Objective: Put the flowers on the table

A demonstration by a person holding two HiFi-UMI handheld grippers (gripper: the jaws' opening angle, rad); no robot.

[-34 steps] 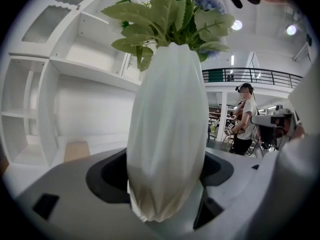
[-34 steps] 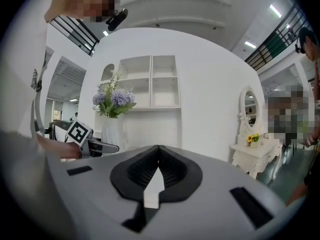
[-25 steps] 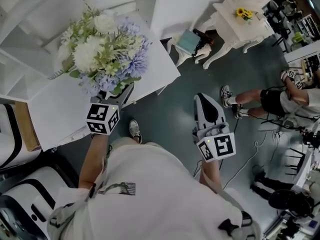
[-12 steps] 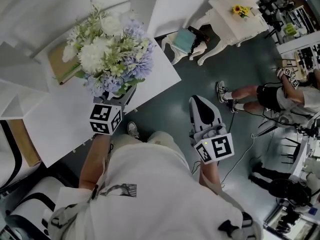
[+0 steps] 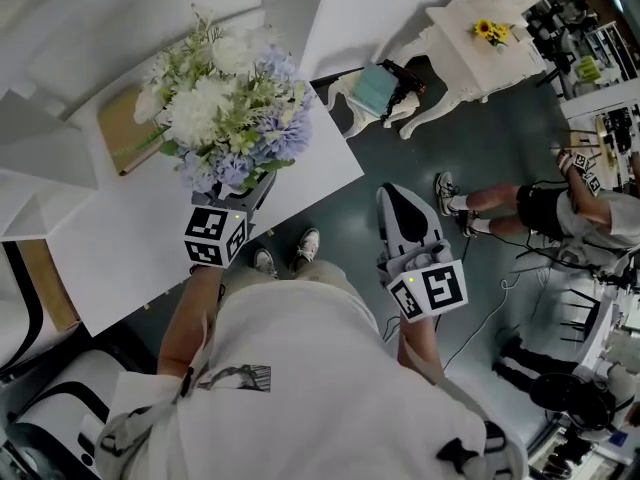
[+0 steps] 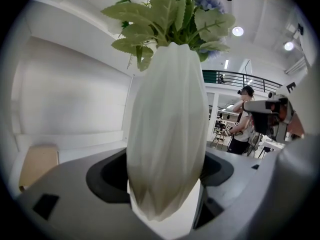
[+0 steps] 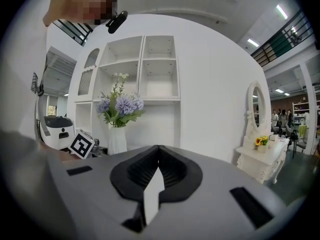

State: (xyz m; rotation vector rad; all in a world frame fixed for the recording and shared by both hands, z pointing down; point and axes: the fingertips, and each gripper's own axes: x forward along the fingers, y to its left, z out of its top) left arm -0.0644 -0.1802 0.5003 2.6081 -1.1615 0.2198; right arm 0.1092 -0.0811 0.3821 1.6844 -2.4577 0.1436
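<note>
Over the last second the left tongs (image 5: 250, 186) bring the bouquet of white and pale blue flowers with green leaves (image 5: 232, 98) a little further in over the white table (image 5: 120, 243), and the person's shoes step up to its edge. The carry looks nearly over, with only the setting-down left. The left tongs are clamped wide on the white faceted ceramic vase (image 6: 167, 134), which stands upright between them. Whether its base already touches the table is unclear. The blooms are full and top-heavy above the narrow vase. The right tongs (image 5: 402, 208) hang over the floor, closed together on nothing.
</note>
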